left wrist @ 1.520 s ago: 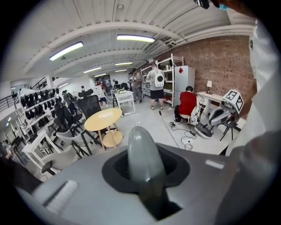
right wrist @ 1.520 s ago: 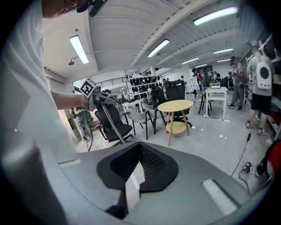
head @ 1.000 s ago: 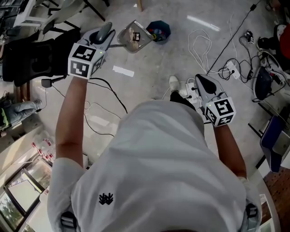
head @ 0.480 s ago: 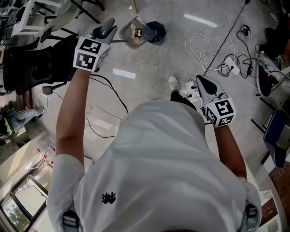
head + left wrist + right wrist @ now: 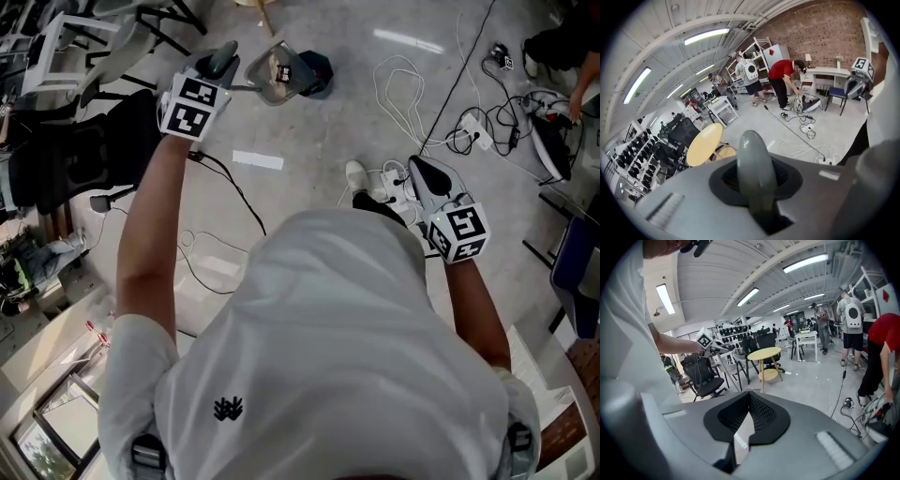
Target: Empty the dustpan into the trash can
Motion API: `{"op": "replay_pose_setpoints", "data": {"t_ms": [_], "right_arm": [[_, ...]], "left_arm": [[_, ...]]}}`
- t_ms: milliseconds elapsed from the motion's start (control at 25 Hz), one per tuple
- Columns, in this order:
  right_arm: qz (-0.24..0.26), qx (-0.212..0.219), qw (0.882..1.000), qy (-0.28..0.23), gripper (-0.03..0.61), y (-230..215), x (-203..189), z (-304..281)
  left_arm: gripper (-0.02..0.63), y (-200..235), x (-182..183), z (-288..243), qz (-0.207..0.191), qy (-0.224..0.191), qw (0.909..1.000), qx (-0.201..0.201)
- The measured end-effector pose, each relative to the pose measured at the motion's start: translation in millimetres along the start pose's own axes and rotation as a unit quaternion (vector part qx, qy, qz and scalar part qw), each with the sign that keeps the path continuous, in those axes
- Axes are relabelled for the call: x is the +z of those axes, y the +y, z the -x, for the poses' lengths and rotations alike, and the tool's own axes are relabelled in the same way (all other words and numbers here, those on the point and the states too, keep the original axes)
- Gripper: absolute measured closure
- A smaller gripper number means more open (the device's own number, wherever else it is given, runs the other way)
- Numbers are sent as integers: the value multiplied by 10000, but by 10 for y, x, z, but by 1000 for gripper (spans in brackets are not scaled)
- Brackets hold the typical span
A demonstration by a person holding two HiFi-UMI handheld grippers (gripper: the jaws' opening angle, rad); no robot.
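Cables right, office chair left

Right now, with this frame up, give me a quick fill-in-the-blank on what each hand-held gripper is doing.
1. The left hand-held gripper is shut on the dustpan's grey ____.
2. In the head view the dustpan overlaps the edge of the dark blue ____.
3. The right hand-held gripper, jaws together, holds ____.
Missing words: handle; trash can; nothing.

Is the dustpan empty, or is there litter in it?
Not empty. The head view shows a few bits of litter lying inside the dustpan, which the left gripper holds by the trash can.
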State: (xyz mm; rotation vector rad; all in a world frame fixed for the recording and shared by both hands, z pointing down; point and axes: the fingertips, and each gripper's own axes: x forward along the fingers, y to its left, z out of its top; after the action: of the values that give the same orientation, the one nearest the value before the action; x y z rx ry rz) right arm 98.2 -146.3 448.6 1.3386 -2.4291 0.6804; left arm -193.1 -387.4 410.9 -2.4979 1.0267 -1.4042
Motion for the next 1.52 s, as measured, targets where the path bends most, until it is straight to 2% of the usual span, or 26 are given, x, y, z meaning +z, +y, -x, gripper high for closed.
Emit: {"op": "replay_pose_setpoints", "data": {"t_ms": [120,360,640,880,1120,1360,1520], "right_arm": [[-54,-56,10000,-12,577,-99,-19,24],[-155,-162,9997,0,577,-272,-70,72],[-252,-208,9995,-10,577,-452,-141,105],[-286,-188,9994,20,578,-544,-141,99],[-303,-160,9994,59,577,-580,-169,98],[-315,-159,9994,54,577,-608,-147,49],[-321,-121,9994,84,577,-578,-143,-11]], "left_arm": [[497,15,16,-157,-77,111,9999,39],[509,21,83,-380,-694,440,9965,163],[541,20,-13,-668,-1358,883,9863,325],[559,82,-85,-784,-1305,1081,9850,334],[560,20,0,-858,-1047,954,9898,179],[552,-53,42,-887,-1274,981,9868,-177],[560,-32,-32,-933,-1542,1214,9805,-140]]}}
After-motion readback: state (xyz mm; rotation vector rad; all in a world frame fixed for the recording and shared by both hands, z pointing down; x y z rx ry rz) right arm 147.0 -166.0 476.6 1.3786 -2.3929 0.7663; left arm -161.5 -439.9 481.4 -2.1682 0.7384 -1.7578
